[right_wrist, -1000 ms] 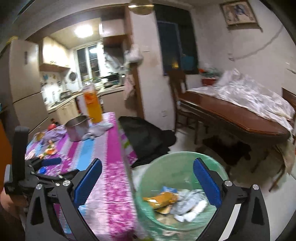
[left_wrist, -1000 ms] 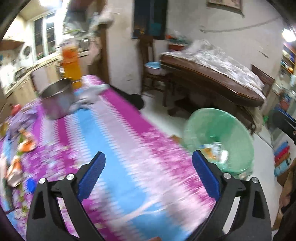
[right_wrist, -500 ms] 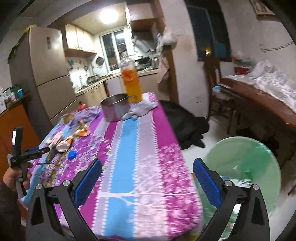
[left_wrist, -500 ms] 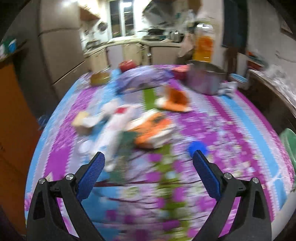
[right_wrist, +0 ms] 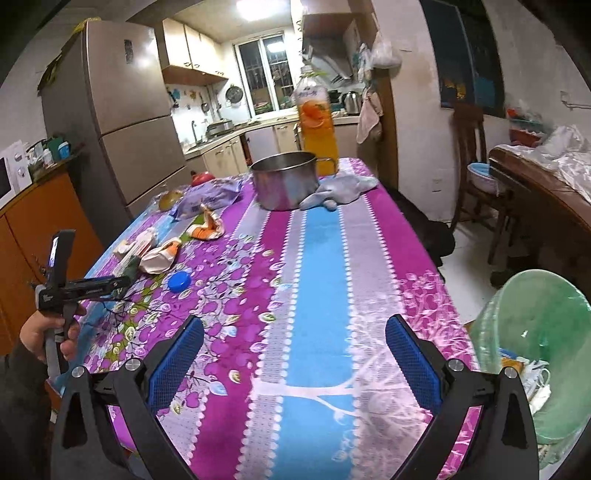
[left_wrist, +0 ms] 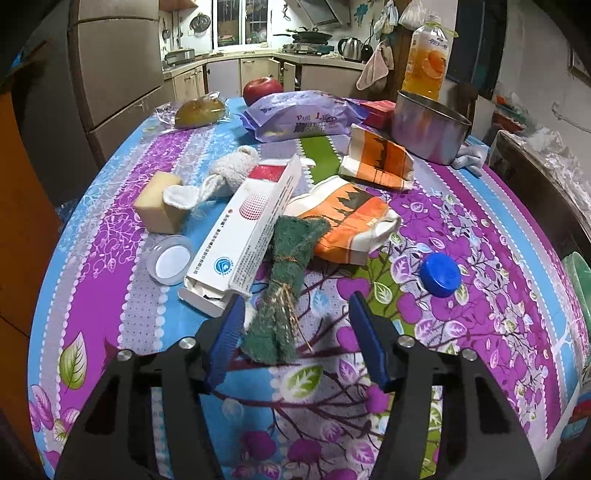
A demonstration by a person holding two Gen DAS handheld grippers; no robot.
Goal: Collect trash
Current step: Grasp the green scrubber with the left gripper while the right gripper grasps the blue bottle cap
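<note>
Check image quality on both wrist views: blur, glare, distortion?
Left wrist: sharp, strong fisheye bowing of the tablecloth, dark vignette corners, window blown out. Right wrist: mostly sharp, ceiling light clipped, trash bin at the edge slightly soft, same barrel distortion.

On the worktop (right_wrist: pixel 317 280), the near and right half is bare cloth, open to any pass. In the left wrist view, clutter crowds the ground ahead of the left gripper (left_wrist: pixel 295 321), whose jaws are closing with the green rag (left_wrist: pixel 286 280) between them: a white box (left_wrist: pixel 247 229) at 11 o'clock touching the rag, an orange wrapper (left_wrist: pixel 343 225) at 1, a blue cap (left_wrist: pixel 440 275) at 2 with free cloth around it. The pot (right_wrist: pixel 284 179) and bottle (right_wrist: pixel 317 129) block the far end. The right gripper (right_wrist: pixel 295 362) hangs wide over bare cloth; the bin (right_wrist: pixel 535 354) stands at its 3 o'clock, off the edge.
</note>
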